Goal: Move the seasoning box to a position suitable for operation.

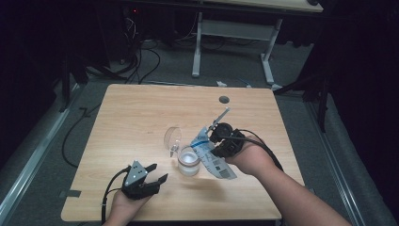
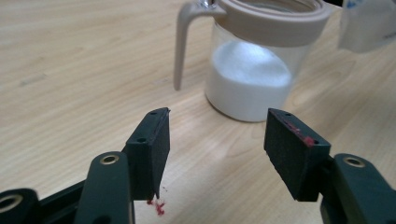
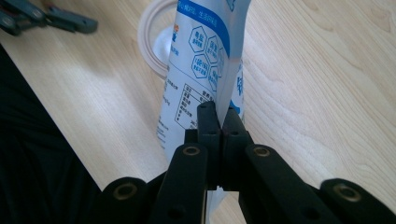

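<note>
A small glass jar (image 1: 189,161) with a beige rim holds white powder and stands in the middle of the wooden table (image 1: 141,113). Its round lid (image 1: 172,138) is flipped up behind it. My right gripper (image 1: 216,145) is shut on a blue and white printed bag (image 1: 210,155), tilted over the jar's right side. In the right gripper view the bag (image 3: 201,60) rises from the closed jaws of my right gripper (image 3: 220,119). My left gripper (image 1: 159,172) stands open left of the jar. In the left gripper view, nothing sits between the spread jaws of my left gripper (image 2: 217,135), which face the jar (image 2: 254,70).
A round cable hole (image 1: 224,99) sits near the table's far edge. Beyond the table stands a white desk frame (image 1: 197,42), with cables (image 1: 141,56) lying on the grey floor. Bare tabletop stretches to the left and behind the jar.
</note>
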`<state>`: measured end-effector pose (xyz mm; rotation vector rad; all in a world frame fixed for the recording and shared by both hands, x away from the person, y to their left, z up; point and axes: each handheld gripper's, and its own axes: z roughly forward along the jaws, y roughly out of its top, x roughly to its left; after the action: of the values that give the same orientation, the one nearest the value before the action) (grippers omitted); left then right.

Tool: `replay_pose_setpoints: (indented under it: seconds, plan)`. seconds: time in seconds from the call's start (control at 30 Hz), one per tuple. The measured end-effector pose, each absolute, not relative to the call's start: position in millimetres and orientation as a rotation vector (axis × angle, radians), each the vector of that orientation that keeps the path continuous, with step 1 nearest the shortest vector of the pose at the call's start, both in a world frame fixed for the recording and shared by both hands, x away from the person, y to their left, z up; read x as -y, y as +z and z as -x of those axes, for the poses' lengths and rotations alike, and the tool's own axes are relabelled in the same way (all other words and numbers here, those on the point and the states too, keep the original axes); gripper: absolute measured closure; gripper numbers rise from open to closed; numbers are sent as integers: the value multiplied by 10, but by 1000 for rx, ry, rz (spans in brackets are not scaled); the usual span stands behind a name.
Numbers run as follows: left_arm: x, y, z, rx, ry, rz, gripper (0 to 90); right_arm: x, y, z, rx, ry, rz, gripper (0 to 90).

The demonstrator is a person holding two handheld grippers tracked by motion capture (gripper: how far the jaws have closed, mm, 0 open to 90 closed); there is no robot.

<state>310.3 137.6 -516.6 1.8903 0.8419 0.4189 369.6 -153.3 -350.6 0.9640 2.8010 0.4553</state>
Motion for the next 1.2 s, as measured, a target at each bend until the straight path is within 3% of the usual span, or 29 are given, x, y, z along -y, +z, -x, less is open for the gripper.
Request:
replay_pose_setpoints:
  seconds: [0.17,1.2]
  plan:
    - [-1367,-5198,-3107,-846,448,-1904,365,1598,-3567,-3708,-2799,445,-985,898]
    - [-1465,-5200,-3153,-853,438,-1880,383,2199,-3789,-3889,-2677,424,-1162,898]
